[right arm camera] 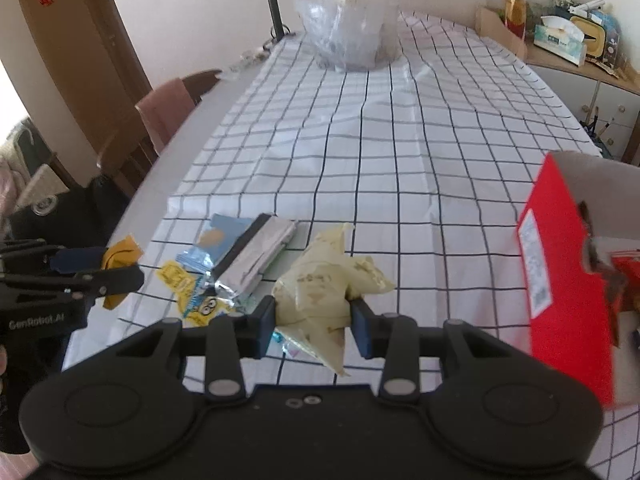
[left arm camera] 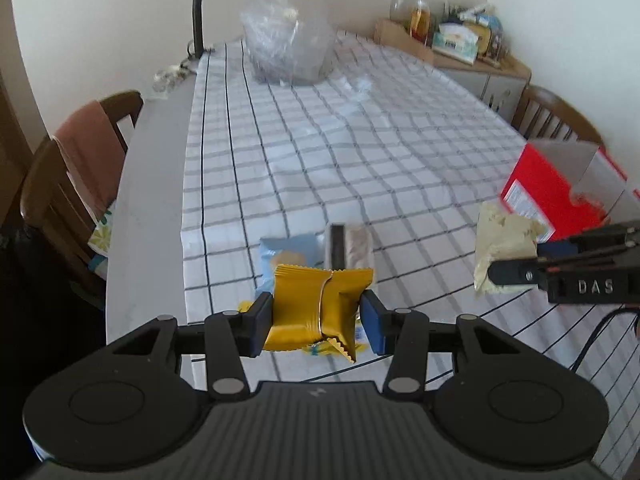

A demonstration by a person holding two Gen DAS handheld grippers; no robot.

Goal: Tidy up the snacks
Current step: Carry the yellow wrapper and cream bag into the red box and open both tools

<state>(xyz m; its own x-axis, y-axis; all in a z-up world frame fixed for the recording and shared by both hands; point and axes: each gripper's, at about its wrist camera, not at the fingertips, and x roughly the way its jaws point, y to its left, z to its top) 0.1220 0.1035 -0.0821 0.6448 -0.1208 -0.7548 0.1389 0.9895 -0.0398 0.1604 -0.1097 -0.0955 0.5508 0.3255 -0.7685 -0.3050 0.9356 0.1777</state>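
Two claws are each pinching a snack above the checked tablecloth [right arm camera: 400,152]. The left gripper [left arm camera: 318,316] is squeezing a glossy gold foil packet [left arm camera: 316,304] between its blue pads, the packet buckling into a crease down its middle, its serrated lower corner poking out below the jaws. The right gripper [right arm camera: 314,322] is clamping a pale cream wrapper [right arm camera: 324,292], soft and crumpled, its pointed corners sticking out above and below the pads.

Just beyond the left claw's fingertips, flat on the cloth, are lying a light-blue pouch [left arm camera: 288,252] and a silvery rectangular packet [left arm camera: 352,248] with a dark strip along one edge. A small yellow sachet [right arm camera: 176,276] with a crinkled edge is lying near them, ahead and left of the right claw.

To the right of the right claw, an open red cardboard box [right arm camera: 560,272] is standing, grey inside, with a white label on its side. Far ahead of both claws, a crinkly clear plastic bag [right arm camera: 344,20] is sitting beside a black gooseneck lamp stem [right arm camera: 276,4].
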